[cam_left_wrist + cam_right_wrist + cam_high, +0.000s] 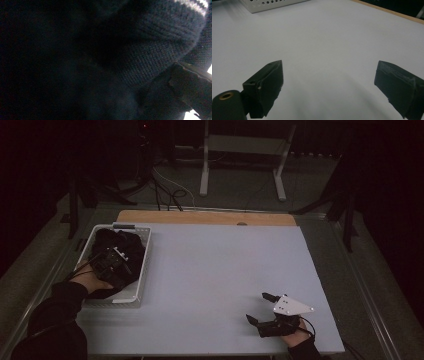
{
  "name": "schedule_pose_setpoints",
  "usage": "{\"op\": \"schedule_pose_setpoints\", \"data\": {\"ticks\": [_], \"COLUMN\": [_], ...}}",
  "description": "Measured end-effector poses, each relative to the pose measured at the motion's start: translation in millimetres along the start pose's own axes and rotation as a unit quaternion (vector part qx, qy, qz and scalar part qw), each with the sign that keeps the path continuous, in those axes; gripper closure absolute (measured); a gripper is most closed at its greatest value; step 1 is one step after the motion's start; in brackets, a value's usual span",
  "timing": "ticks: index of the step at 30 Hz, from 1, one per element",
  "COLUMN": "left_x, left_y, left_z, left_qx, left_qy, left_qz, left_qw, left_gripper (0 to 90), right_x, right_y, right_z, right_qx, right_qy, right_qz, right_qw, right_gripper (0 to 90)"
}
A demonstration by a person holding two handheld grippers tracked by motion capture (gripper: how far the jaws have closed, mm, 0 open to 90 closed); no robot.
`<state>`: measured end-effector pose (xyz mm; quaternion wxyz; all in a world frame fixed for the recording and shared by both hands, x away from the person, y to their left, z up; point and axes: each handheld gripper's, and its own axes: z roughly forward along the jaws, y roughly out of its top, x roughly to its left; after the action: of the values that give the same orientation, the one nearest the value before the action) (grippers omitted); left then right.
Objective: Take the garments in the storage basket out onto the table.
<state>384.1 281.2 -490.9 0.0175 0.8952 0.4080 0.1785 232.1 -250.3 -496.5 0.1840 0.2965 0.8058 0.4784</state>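
A white perforated basket (144, 262) stands at the table's left side, and a pile of dark clothes (111, 239) lies in it. My left gripper (116, 256) is lowered into that pile. Close up, the left gripper view shows dark knitted fabric (155, 50) with a white stripe (192, 3) at the top right. One black jaw rises at the lower right; the other is lost in the dark. My right gripper (257, 307) (329, 85) rests low at the table's front right, open, with bare table between its fingers.
The light grey table top (220, 265) has a wooden strip (200, 217) along its back edge. The basket's corner (269, 3) shows far off in the right gripper view. Beyond the table are cables (170, 195) and a white stand (240, 155) on the floor.
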Motion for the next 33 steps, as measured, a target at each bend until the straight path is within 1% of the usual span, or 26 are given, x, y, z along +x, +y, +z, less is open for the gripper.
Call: {"op": "schedule_pose_setpoints", "data": {"ticks": [1,2,3,4,5,6,7,8,9,11,12,13,15,17,18,19,20,21,22,24,25,26,28,29,30,33], "left_x": [-0.4,-1.7,-3.1,-4.2,-4.2,-4.2,-4.8,-4.2,-3.2,-1.8,1.6,3.2,7.5,7.5,12.1,12.7,12.8,13.1,13.4,13.4,13.2,13.3,13.6,13.1,12.8,12.5], "left_y": [0.2,0.1,0.1,-0.4,-1.6,-2.9,-4.1,-4.8,-5.0,-5.3,-6.9,-8.0,-10.3,-10.3,-16.3,-18.5,-20.3,-21.9,-23.8,-26.7,-28.2,-29.7,-30.8,-33.4,-34.6,-38.7], "left_z": [-0.3,-0.9,-1.0,-1.0,-1.1,-0.6,-1.0,-2.6,-4.6,-7.3,-12.8,-15.0,-19.8,-19.8,-25.8,-27.1,-28.6,-30.4,-32.3,-35.2,-36.6,-38.4,-40.0,-43.7,-45.6,-50.2], "left_qx": [0.004,0.006,0.007,0.007,0.003,-0.001,-0.005,-0.009,-0.012,-0.014,-0.027,-0.034,-0.050,-0.050,-0.082,-0.091,-0.097,-0.106,-0.113,-0.122,-0.128,-0.133,-0.136,-0.147,-0.152,-0.169], "left_qy": [0.005,0.023,0.055,0.069,0.081,0.086,0.092,0.093,0.089,0.084,0.069,0.061,0.049,0.049,0.027,0.020,0.022,0.026,0.021,0.025,0.026,0.029,0.024,0.031,0.035,0.043], "left_qz": [0.003,0.005,0.008,0.011,0.011,0.007,0.010,0.005,-0.001,-0.002,-0.012,-0.016,-0.035,-0.035,-0.050,-0.050,-0.054,-0.065,-0.065,-0.072,-0.070,-0.076,-0.075,-0.080,-0.076,-0.086], "left_qw": [1.0000,0.9997,0.9984,0.9975,0.9967,0.9963,0.9957,0.9957,0.9960,0.9963,0.9972,0.9974,0.9969,0.9969,0.9950,0.9944,0.9935,0.9920,0.9912,0.9896,0.9890,0.9877,0.9876,0.9854,0.9849,0.9810], "left_gripper": [4.3,4.3,25.4,25.4,31.7,44.8,44.8,57.5,57.5,65.0,68.2,69.2,70.5,70.9,71.7,71.9,72.0,72.3,72.3,72.5,72.5,72.7,72.9,73.2,73.3,73.5], "right_x": [-0.3,-0.3,-0.5,-0.5,-0.4,-0.4,-0.4,-0.7,-0.7,-0.8,-0.3,-0.3,-0.4,-0.5,-1.2,-1.6,-1.8,-1.9,-2.0,-1.9,-1.9,-1.9,-1.9,-2.1,-2.3,-2.4], "right_y": [0.0,0.0,0.1,0.1,0.1,0.2,0.2,0.3,0.3,0.4,0.6,0.6,0.6,0.6,0.4,0.2,0.1,0.0,0.1,0.1,0.1,0.1,0.1,0.3,0.3,0.3], "right_z": [-0.4,-0.4,-0.6,-0.6,-0.7,-1.0,-1.0,-1.4,-1.4,-1.4,-0.9,-0.8,-0.5,-0.6,-1.1,-1.3,-1.5,-1.7,-1.8,-2.0,-2.0,-2.0,-2.0,-2.1,-2.3,-2.6], "right_qx": [0.000,0.000,-0.001,-0.001,-0.002,-0.001,-0.001,-0.003,-0.003,-0.003,-0.002,-0.002,0.000,-0.001,-0.002,-0.001,-0.001,-0.003,-0.002,-0.003,-0.003,-0.002,-0.003,-0.004,-0.004,-0.004], "right_qy": [0.000,0.000,0.000,0.000,0.000,-0.001,-0.001,-0.002,-0.002,-0.002,-0.002,-0.002,-0.003,-0.003,-0.005,-0.007,-0.007,-0.007,-0.008,-0.008,-0.009,-0.009,-0.009,-0.011,-0.012,-0.014], "right_qz": [0.002,0.002,0.002,0.002,0.003,0.002,0.002,0.001,0.001,0.001,0.002,0.003,0.002,0.003,0.003,0.002,0.004,0.005,0.005,0.005,0.004,0.004,0.005,0.004,0.004,0.004], "right_qw": [1.0000,1.0000,1.0000,1.0000,1.0000,1.0000,1.0000,1.0000,1.0000,1.0000,1.0000,1.0000,1.0000,1.0000,1.0000,1.0000,1.0000,1.0000,1.0000,0.9999,0.9999,0.9999,0.9999,0.9999,0.9999,0.9999], "right_gripper": [8.9,8.9,8.9,8.9,8.9,8.9,8.9,9.0,9.0,8.9,9.0,9.0,9.0,9.0,9.0,9.0,9.0,9.0,9.0,9.0,9.0,9.0,9.0,9.0,9.0,9.0]}}
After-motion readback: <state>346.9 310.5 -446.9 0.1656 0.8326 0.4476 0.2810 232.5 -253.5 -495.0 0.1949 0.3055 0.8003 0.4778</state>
